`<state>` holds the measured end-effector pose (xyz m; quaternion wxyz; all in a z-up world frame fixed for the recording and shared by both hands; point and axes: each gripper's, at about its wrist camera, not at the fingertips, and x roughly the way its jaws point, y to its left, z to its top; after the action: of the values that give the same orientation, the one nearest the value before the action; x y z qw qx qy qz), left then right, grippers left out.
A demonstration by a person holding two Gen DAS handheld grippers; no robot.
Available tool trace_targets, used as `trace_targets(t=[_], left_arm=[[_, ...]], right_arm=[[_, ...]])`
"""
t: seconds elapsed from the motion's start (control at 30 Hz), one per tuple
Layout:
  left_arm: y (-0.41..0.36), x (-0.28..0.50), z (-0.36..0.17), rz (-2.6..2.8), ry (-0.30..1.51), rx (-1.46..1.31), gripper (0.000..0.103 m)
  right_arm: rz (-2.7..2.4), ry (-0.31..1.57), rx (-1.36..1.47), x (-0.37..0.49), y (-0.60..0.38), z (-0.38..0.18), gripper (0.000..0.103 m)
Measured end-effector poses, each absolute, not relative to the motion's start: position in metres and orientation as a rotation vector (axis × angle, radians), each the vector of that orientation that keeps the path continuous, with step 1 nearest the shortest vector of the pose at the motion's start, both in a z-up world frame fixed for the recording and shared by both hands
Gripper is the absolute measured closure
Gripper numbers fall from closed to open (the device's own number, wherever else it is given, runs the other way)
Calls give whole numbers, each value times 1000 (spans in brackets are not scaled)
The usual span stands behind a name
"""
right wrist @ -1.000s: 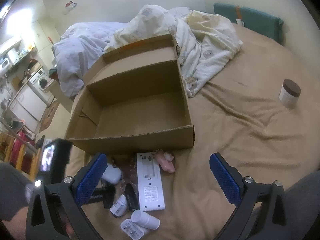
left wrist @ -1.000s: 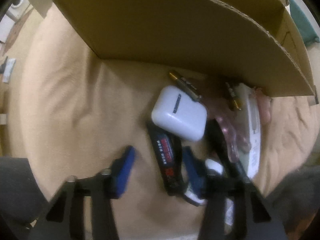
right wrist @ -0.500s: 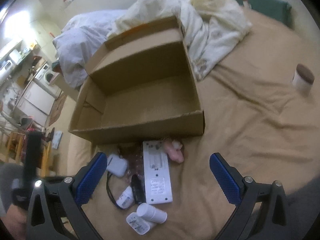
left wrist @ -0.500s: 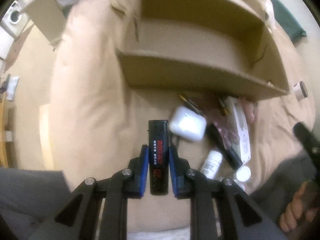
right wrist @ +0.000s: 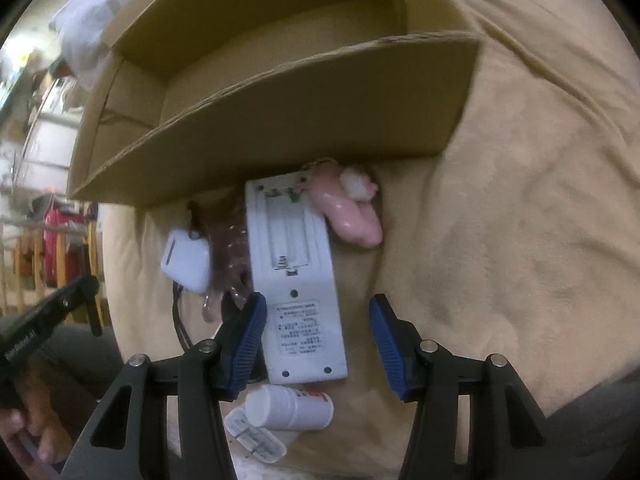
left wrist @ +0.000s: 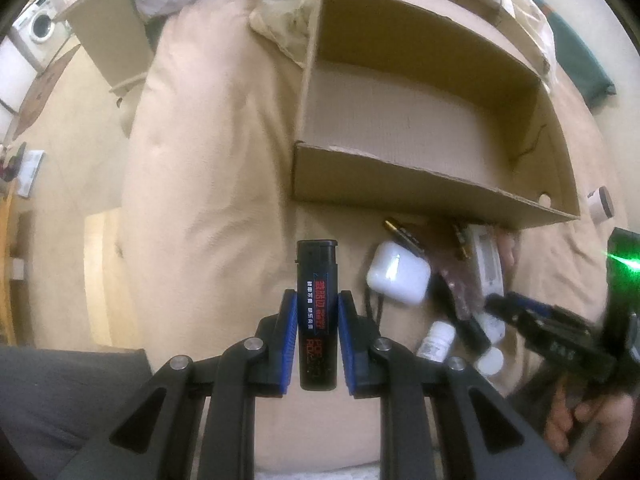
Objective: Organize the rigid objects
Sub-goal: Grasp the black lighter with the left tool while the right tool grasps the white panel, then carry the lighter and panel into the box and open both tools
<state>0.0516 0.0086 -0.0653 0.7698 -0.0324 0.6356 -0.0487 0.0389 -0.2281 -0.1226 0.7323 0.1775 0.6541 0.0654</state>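
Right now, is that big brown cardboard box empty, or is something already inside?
Empty as far as shown: the brown cardboard box has a bare floor in both views; its near inside edge is hidden.

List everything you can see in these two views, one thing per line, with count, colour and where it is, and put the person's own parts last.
cardboard box: one, brown, open and nothing visible inside, on the bed beyond the pile
bed cover: one, tan, under everything
lighter: one, black with red print, between the left gripper's pads
earbud case: one, white, near the box's front wall
white remote: one, face down, between the right gripper's pads
pink toy: one, beside the remote's far end
pill bottle: one, white, lying at the remote's near end
jar: one, white, dark lid, right of the box
left gripper: black, blue pads, shut on the lighter
right gripper: jaws closing around the remote, pads not yet pressing
hand: one, holding the right gripper
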Motion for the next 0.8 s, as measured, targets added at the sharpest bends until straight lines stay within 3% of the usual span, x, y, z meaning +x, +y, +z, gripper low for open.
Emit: trace_targets(t=[0.37,0.43,0.5,0.8], left_arm=[[-7,49,-66,-129,1363,-41,85],[-9,49,-67,-123,1360,-28,85],[-9,49,-68,-121,1361,-24,85],[-4,50,-72,-87,1361,-17,85]], right_arm=[[157,1454,191,48,-186,-136,46],[148,1440,199,50,-186,-138,55],[144,1425,218,51,-189,-137,56],[197,1365,228,33,-210,-97,57]])
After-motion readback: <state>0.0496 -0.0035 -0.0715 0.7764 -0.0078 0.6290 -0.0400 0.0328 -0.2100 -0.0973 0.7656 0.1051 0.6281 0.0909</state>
